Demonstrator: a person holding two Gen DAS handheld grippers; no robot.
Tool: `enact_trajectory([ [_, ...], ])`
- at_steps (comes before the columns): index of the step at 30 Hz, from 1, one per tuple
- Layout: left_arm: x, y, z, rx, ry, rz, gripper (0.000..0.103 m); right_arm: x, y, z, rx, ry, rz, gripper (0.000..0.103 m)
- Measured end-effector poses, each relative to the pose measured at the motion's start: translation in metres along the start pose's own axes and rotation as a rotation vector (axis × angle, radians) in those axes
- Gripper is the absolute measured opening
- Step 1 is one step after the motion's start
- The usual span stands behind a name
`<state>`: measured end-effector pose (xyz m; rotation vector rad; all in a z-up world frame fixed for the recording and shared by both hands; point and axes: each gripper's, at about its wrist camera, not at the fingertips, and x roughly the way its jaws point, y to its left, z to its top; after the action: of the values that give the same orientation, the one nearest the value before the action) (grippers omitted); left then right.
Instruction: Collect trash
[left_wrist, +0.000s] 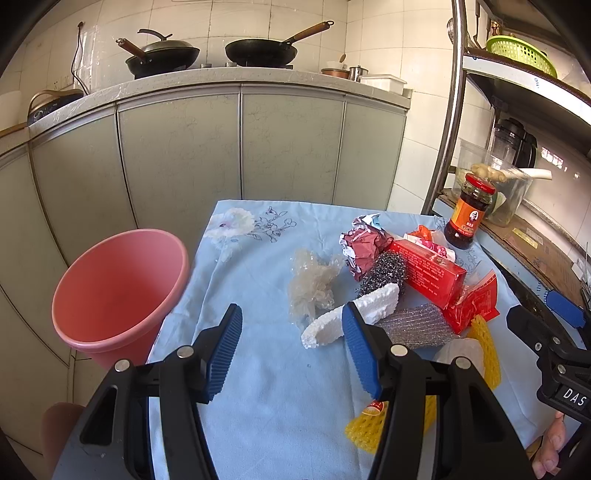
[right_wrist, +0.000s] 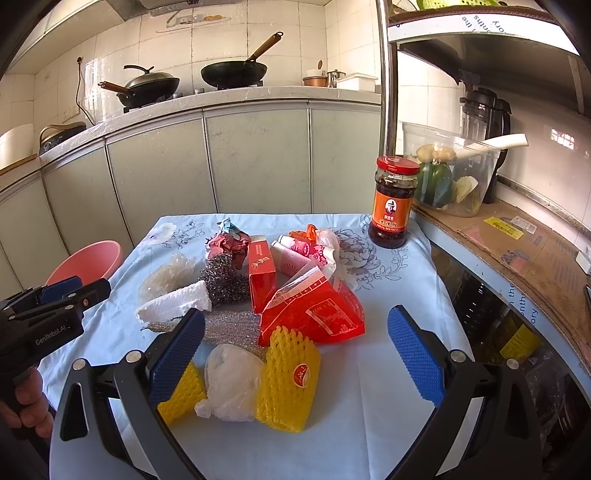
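Trash lies in a heap on a small table with a light blue cloth (left_wrist: 258, 369) (right_wrist: 369, 387). It includes a white foam piece (left_wrist: 347, 317) (right_wrist: 173, 304), crumpled clear plastic (left_wrist: 314, 284) (right_wrist: 166, 275), a red box (left_wrist: 428, 271) (right_wrist: 262, 275), a red wrapper (right_wrist: 314, 310), yellow foam netting (right_wrist: 286, 380) and a white plastic bag (right_wrist: 231, 380). A pink bin (left_wrist: 118, 291) (right_wrist: 88, 258) stands left of the table. My left gripper (left_wrist: 291, 343) is open, empty, just short of the foam. My right gripper (right_wrist: 295, 354) is open, empty, around the yellow netting's near side.
A red-lidded sauce jar (left_wrist: 467, 210) (right_wrist: 393, 201) stands at the table's far right corner. Steel wool (right_wrist: 225, 280) and a silver scrub pad (right_wrist: 229, 326) lie among the trash. A metal shelf (right_wrist: 517, 236) with a clear container borders the right side. Kitchen cabinets (left_wrist: 240, 147) stand behind.
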<state>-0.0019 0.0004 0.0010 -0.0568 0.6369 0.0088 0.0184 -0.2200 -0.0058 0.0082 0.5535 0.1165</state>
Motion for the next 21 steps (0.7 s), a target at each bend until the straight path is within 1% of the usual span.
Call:
enact_trajectory([
  [21,0.0005,0.0001,0.0000,-0.002,0.002,0.000,0.057,0.0015,0.0009,-0.0010,-0.001,0.003,0.005,0.100],
])
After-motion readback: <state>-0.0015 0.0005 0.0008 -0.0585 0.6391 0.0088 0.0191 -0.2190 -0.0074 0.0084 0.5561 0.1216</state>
